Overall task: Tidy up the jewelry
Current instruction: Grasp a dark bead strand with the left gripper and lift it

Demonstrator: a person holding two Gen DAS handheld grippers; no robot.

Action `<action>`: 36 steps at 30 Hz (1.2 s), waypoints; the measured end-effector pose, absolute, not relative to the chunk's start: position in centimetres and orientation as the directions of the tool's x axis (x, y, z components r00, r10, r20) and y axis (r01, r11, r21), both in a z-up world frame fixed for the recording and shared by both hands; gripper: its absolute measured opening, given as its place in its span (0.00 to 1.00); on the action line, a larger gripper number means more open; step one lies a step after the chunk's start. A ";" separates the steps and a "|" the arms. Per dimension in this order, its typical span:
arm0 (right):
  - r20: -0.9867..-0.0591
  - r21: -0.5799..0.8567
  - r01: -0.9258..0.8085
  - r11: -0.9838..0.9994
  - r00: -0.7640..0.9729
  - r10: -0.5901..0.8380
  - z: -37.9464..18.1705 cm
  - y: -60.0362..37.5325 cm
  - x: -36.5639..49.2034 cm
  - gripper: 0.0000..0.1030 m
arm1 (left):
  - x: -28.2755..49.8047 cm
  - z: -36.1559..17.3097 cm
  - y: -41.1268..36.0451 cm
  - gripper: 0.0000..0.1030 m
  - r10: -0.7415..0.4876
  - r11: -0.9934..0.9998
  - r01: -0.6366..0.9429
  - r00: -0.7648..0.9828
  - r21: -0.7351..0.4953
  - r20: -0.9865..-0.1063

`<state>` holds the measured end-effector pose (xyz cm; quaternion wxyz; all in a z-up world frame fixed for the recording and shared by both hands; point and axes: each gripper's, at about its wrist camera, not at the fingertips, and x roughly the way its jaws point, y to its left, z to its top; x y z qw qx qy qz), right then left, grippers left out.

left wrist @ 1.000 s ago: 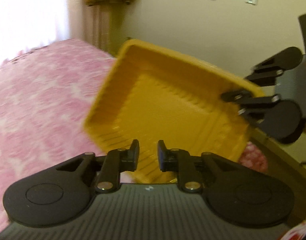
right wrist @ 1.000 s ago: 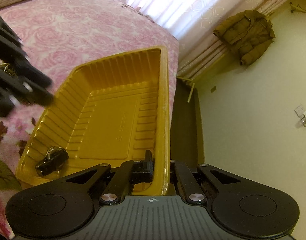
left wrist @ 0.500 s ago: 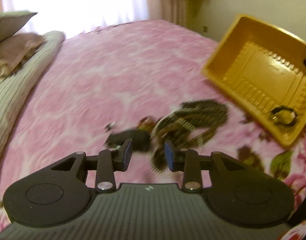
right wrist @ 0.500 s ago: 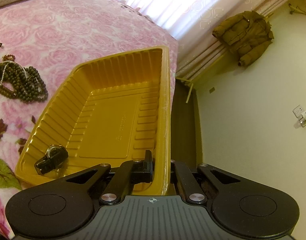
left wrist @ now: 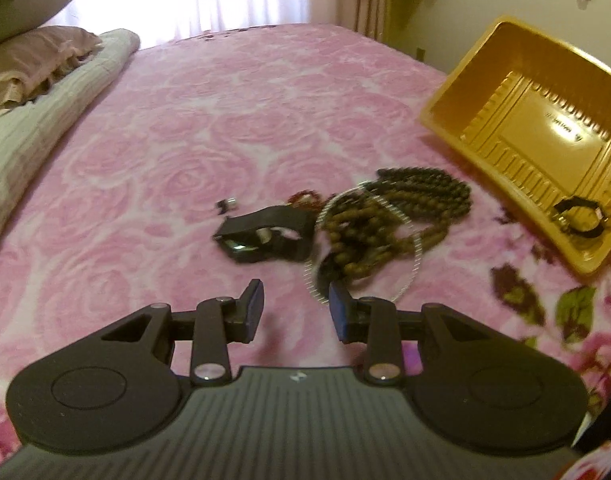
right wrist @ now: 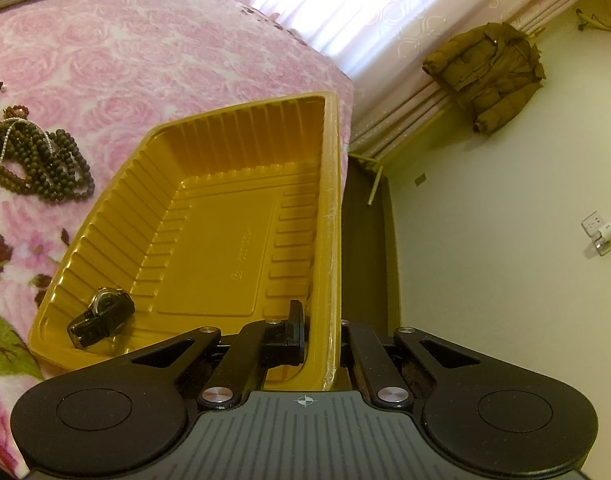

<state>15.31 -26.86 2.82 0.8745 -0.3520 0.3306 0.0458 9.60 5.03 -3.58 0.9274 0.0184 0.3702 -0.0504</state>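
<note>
Right now your left gripper (left wrist: 295,306) hangs low in the frame, jaws parted and empty, over bare pink bedspread (left wrist: 153,184). Just above it lie the bead necklaces (left wrist: 389,220) and a black watch (left wrist: 265,236); open blanket spreads to the upper left. Your right gripper (right wrist: 321,336) is clamped on the yellow tray (right wrist: 209,248) wall at lower centre, the tray tilted, a second watch (right wrist: 101,316) in its lower-left corner. Embossed floor lettering is unreadable.
</note>
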 end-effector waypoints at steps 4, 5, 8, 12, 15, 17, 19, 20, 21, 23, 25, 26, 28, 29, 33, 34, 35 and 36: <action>-0.610 -0.587 -0.314 0.747 0.778 -0.153 2.8 -26.9 15.3 0.03 | 10.6 -3.8 4.0 0.31 -0.091 0.993 0.113 0.723 -0.012 -0.684; -0.610 -0.586 -0.313 0.747 0.777 -0.153 2.8 -26.9 15.3 0.03 | 10.9 -3.9 3.9 0.31 -0.095 0.993 0.113 0.725 -0.018 -0.682; -0.610 -0.586 -0.312 0.747 0.777 -0.154 2.8 -26.9 15.3 0.03 | 11.7 -4.0 3.7 0.31 -0.103 0.994 0.107 0.726 -0.037 -0.680; -0.609 -0.588 -0.310 0.747 0.778 -0.157 2.7 -26.9 15.4 0.03 | 12.8 -4.0 3.3 0.18 -0.117 0.992 0.114 0.717 -0.050 -0.688; -0.608 -0.589 -0.309 0.746 0.778 -0.158 2.7 -26.9 15.5 0.03 | 13.1 -4.0 3.1 0.14 -0.121 0.991 0.128 0.717 -0.041 -0.686; -0.609 -0.589 -0.309 0.747 0.777 -0.159 2.6 -26.9 15.5 0.03 | 13.0 -3.6 3.2 0.06 -0.115 0.991 0.132 0.720 -0.028 -0.685; -0.609 -0.589 -0.308 0.747 0.777 -0.160 2.6 -27.0 15.6 0.03 | 13.0 -3.2 3.3 0.06 -0.125 0.989 0.143 0.710 -0.031 -0.693; -0.610 -0.588 -0.309 0.748 0.776 -0.159 2.6 -27.0 15.6 0.03 | 13.0 -2.9 3.4 0.06 -0.129 0.988 0.151 0.707 -0.029 -0.696; -0.610 -0.587 -0.308 0.748 0.776 -0.159 2.6 -27.0 15.6 0.03 | 12.9 -2.6 3.5 0.06 -0.129 0.987 0.158 0.706 -0.022 -0.696; -0.611 -0.585 -0.307 0.750 0.775 -0.159 2.6 -27.0 15.6 0.03 | 12.8 -1.9 3.6 0.06 -0.128 0.985 0.171 0.710 -0.007 -0.693; -0.611 -0.587 -0.307 0.749 0.775 -0.160 2.6 -27.0 15.6 0.03 | 12.8 -0.9 3.6 0.06 -0.136 0.983 0.185 0.717 -0.001 -0.684; -0.612 -0.586 -0.307 0.750 0.774 -0.160 2.6 -27.1 15.6 0.03 | 12.8 -0.3 3.5 0.06 -0.137 0.981 0.194 0.723 0.008 -0.677; -0.613 -0.585 -0.308 0.750 0.773 -0.161 2.5 -27.0 15.6 0.03 | 12.8 1.1 3.2 0.06 -0.145 0.977 0.212 0.737 0.022 -0.661; -0.614 -0.585 -0.309 0.750 0.772 -0.161 2.5 -27.0 15.6 0.03 | 12.9 2.0 3.0 0.06 -0.152 0.974 0.224 0.745 0.030 -0.650; -0.618 -0.584 -0.310 0.750 0.769 -0.163 2.5 -26.9 15.7 0.03 | 13.3 4.8 2.3 0.06 -0.177 0.964 0.263 0.766 0.049 -0.617; -0.618 -0.584 -0.310 0.750 0.769 -0.165 2.5 -26.9 15.7 0.03 | 13.4 5.5 2.2 0.06 -0.185 0.961 0.271 0.771 0.052 -0.610; -0.619 -0.584 -0.310 0.750 0.768 -0.165 2.5 -26.9 15.7 0.03 | 13.5 6.2 2.1 0.06 -0.191 0.959 0.279 0.775 0.054 -0.602; -0.620 -0.584 -0.311 0.750 0.767 -0.165 2.5 -26.9 15.7 0.03 | 13.6 6.8 2.1 0.06 -0.198 0.957 0.285 0.779 0.056 -0.595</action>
